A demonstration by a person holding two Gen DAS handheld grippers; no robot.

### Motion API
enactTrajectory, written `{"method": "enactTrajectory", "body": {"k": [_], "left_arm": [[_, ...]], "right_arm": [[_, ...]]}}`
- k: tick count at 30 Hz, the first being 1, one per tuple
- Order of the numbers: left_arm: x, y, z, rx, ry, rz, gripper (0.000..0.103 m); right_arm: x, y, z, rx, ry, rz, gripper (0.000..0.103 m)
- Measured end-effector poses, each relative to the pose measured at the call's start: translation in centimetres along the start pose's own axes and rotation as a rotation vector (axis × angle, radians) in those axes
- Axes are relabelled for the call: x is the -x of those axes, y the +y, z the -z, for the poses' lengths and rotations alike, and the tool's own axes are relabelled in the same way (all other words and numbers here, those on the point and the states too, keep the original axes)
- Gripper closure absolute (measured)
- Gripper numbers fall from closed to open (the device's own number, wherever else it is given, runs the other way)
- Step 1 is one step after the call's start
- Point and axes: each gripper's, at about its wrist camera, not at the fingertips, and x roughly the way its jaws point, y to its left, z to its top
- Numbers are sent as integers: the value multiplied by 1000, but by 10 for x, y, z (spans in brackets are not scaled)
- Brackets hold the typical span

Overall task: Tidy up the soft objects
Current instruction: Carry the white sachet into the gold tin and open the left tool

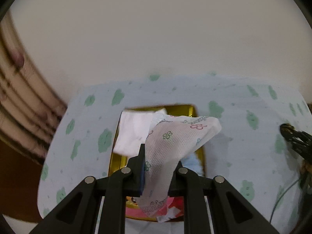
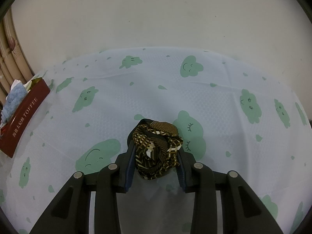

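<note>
The left gripper (image 1: 156,167) is clenched on a flowered white cloth (image 1: 175,136) above the toffee box (image 1: 192,108) — lowering and releasing seems next — while the right gripper (image 2: 156,154) grasps the patterned scarf (image 2: 158,148) on the counter (image 2: 214,89).

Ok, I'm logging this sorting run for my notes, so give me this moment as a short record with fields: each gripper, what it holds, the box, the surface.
left gripper: shut on a white floral-print cloth, above the box
right gripper: shut on a bunched brown patterned scarf, low over the tablecloth
box: dark red outside, TOFFEE printed on its side, gold lining; sits left of the scarf
box contents: white cloth, light blue cloth, pink and red items, partly hidden
tablecloth: pale blue with green cloud faces
</note>
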Motion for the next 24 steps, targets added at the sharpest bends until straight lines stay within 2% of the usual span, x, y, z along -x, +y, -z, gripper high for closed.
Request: {"method": "enactTrajectory", "body": {"k": [4,11,16,21,24], "left_arm": [[-26,14,14,37,36,-17,88],[-35,23,27,69,33,-3,85],[-36,25,33,62,55,72,59],[-20,27,39,46,9,155,49],[-11,28,42,50,-16,183,48]], "right_arm": [[0,1,0,10,2,12,69],[-1,4,0,23,4,25,69],[-1,8,0,38,5,46,68],[-1,9,0,35,6,56,68],[-1,10,-1,25,9,66,67]]}}
